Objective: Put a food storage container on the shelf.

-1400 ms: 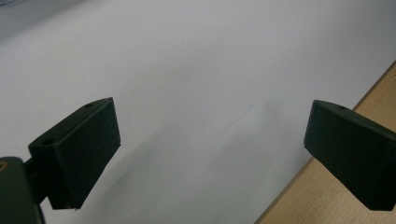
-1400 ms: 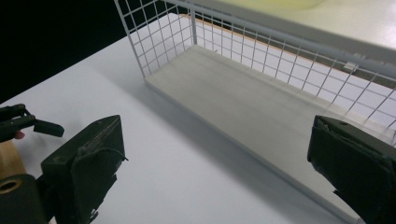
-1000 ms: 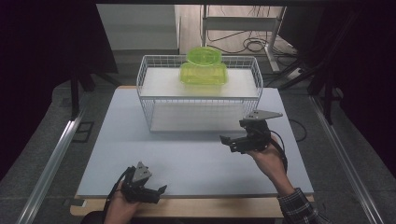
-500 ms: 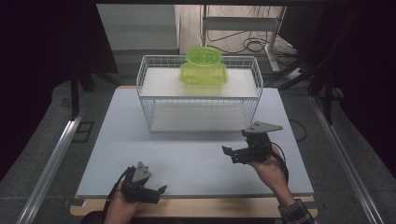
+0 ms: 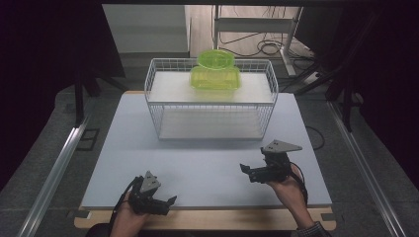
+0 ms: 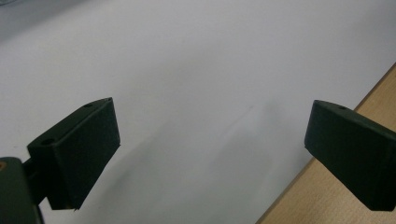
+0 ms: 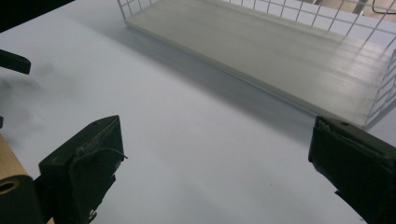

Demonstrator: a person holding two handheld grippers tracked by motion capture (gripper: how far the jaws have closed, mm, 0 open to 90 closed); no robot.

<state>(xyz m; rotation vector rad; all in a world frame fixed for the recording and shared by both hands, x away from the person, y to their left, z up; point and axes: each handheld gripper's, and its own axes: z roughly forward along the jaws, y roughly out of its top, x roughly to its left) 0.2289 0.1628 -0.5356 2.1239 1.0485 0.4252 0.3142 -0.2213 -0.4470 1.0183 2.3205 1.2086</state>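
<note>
The right gripper [image 5: 254, 170] hangs low over the white mat [image 5: 207, 163], jaws wide apart and empty, well short of the wire rack [image 5: 212, 106]. A green bowl [image 5: 215, 71] sits on the rack's top shelf. The left gripper [image 5: 163, 203] rests at the mat's near edge, also wide open and empty. Beneath the mat is a wooden table [image 5: 207, 219]; around it a grey floor [image 5: 44, 163], with cables [image 5: 262, 47] behind.
</note>
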